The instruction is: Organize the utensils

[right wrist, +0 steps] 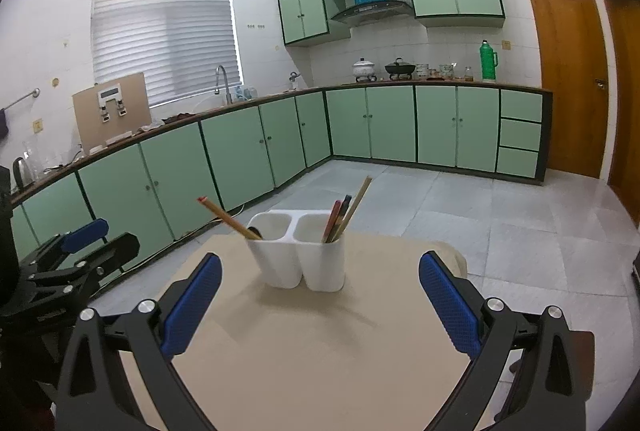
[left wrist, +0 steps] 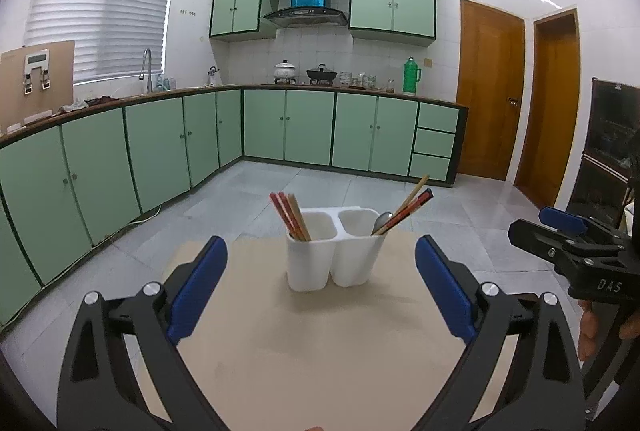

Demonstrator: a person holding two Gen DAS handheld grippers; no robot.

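On table, one two-cup holder, one spoon

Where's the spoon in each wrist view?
Left wrist: the spoon shows its bowl in the right compartment of the white holder, beside leaning chopsticks.
Right wrist: not clearly seen; only a dark shape sits in the holder's left compartment.
Shared landmark: the green thermos.
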